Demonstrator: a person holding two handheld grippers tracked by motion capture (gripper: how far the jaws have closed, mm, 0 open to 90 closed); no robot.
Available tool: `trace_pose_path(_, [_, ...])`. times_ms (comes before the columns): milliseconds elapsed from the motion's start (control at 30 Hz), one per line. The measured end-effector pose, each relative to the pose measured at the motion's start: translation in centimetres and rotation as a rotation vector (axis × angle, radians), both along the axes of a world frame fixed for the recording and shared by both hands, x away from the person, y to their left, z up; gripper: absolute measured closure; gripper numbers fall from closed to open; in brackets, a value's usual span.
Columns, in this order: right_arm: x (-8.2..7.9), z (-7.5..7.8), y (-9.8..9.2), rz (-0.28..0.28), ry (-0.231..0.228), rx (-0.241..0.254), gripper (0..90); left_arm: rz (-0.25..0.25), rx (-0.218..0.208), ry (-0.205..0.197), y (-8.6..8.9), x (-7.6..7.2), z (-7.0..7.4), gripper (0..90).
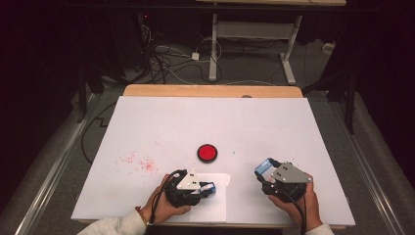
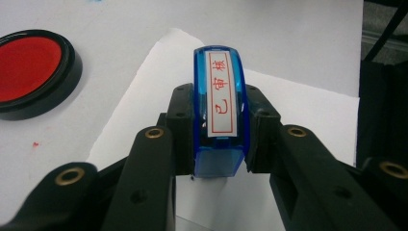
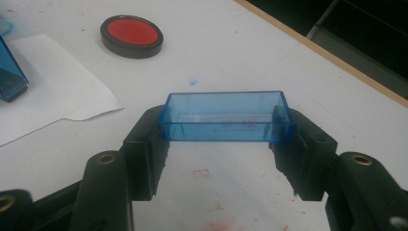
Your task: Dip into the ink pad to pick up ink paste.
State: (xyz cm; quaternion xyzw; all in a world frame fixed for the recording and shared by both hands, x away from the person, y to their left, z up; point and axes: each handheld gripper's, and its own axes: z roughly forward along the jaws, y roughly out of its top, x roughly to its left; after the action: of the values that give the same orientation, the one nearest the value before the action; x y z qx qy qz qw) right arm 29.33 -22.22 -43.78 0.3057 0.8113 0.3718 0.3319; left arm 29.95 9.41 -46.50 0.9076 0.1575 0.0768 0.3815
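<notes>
We have the left gripper [image 2: 219,166] clamped on the blue stamp [image 2: 220,113], one jaw against each broad side, with the labelled back of the stamp facing us in the left gripper view and its printing face turned down toward the white sheet of paper [image 2: 298,110]. The right gripper [image 3: 226,144] is closed on the ends of the stamp's clear blue cap [image 3: 226,116], which we hold off to the right, above the bare white table cover [image 1: 274,122]. In the high view the left gripper [image 1: 203,188] sits over the sheet [image 1: 220,183], just short of the round red ink pad [image 1: 207,152]. To stamp well, we judge that we should keep the stamp square to the paper, lower it straight, and press evenly without rocking, so the mark does not smear. We should keep the grip firm, since the smooth plastic could slip. The cap stays clear of the paper, ready for refitting.
</notes>
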Motion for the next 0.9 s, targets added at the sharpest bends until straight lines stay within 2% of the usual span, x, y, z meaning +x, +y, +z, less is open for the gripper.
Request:
trace_pose_path(300, [-0.04, -0.02, 0.14, 0.006, 0.001, -0.006, 40.5, 0.001, 0.038, -0.018, -0.41, -0.22, 0.15, 68.0])
trace_pose_path(900, [-0.03, -0.05, 0.12, 0.007, 0.002, -0.007, 40.5, 0.006, 0.033, 0.006, -0.32, 0.02, 0.01, 67.9])
